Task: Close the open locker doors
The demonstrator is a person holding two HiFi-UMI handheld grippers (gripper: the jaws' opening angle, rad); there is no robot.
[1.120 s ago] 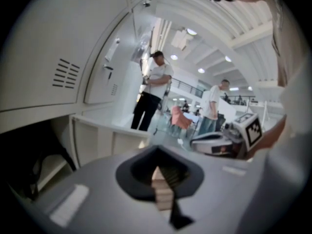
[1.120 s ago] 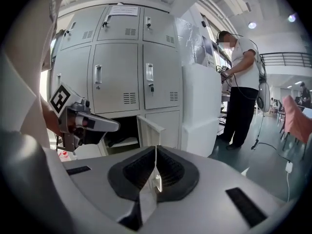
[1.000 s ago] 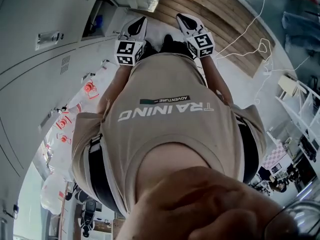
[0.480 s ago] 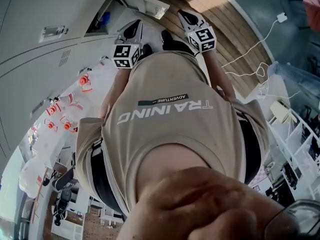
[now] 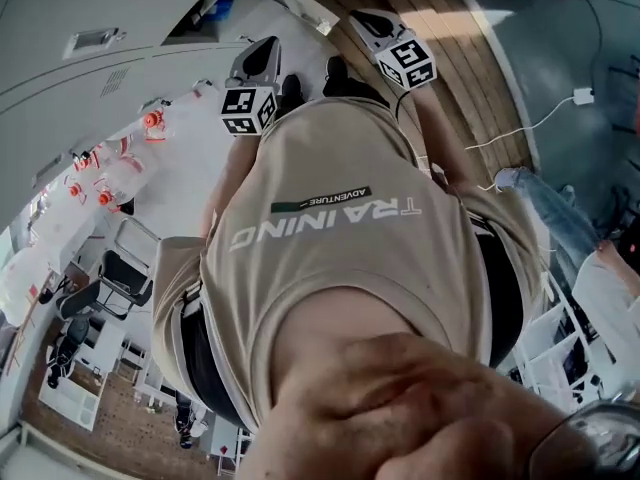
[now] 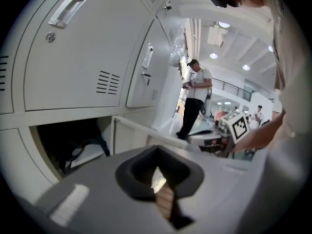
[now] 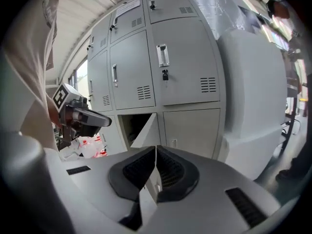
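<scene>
Head view, steeply down: I'm looking over the person's beige T-shirt (image 5: pixel 340 228), with 2 grippers held out ahead of the chest. The left gripper (image 5: pixel 262 58) points toward the bank of grey lockers (image 5: pixel 90 8). The right gripper (image 5: pixel 368 23) is near it, over the wooden floor (image 5: pixel 470 58).

On the right gripper view, the fingers are pressed together at the tips with nothing between them. Just beyond them I see 1 open locker door (image 7: pixel 146 128) in the bottom row, swung out from the bank. The doors around it are flush, and the left gripper hangs off to the side, apart from the lockers.

Over to the left gripper view: fingers together there too, only a sliver of light showing lower down between the pads, nothing held. The open compartment (image 6: pixel 73 145) is dark, with black straps inside. Its door stands out ahead of the tips and is not touched.

Bottles with red caps (image 5: pixel 150 121) lie by the foot of the lockers. A white cable (image 5: pixel 530 128) trails across the grey floor. A bystander (image 6: pixel 195 96) in a white shirt stands far down the room.
</scene>
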